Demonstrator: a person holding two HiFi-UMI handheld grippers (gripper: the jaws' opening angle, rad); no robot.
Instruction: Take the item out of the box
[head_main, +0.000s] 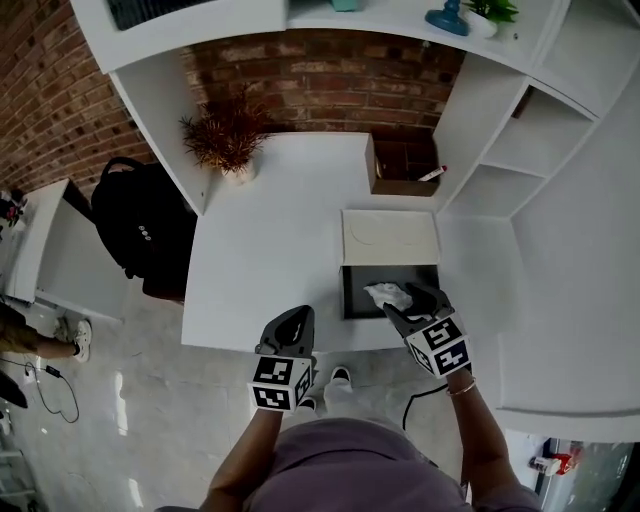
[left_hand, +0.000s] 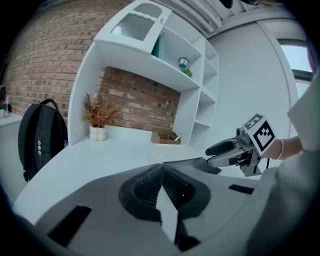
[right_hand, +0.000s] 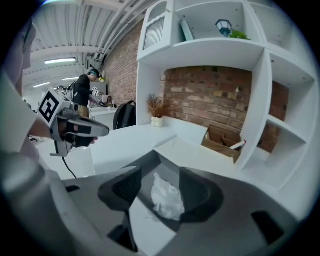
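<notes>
A black open box (head_main: 352, 300) stands near the white table's front edge, with its white lid (head_main: 390, 237) lying just behind it. A crumpled white item (head_main: 388, 295) is over the box's front part. My right gripper (head_main: 405, 300) is at the item, and its jaws stand wide. In the right gripper view the crumpled white item (right_hand: 167, 197) lies between the jaws by the right one, with a clear gap to the left pad. My left gripper (head_main: 293, 325) hovers over the table's front edge, left of the box. It is shut (left_hand: 162, 167) with nothing in it.
At the back of the table are a brown cardboard tray (head_main: 405, 170) with a pen and a dried plant (head_main: 228, 140) in a white pot. White shelves (head_main: 520, 150) rise to the right. A black backpack (head_main: 140, 225) sits left of the table. A person (right_hand: 82, 95) stands far off.
</notes>
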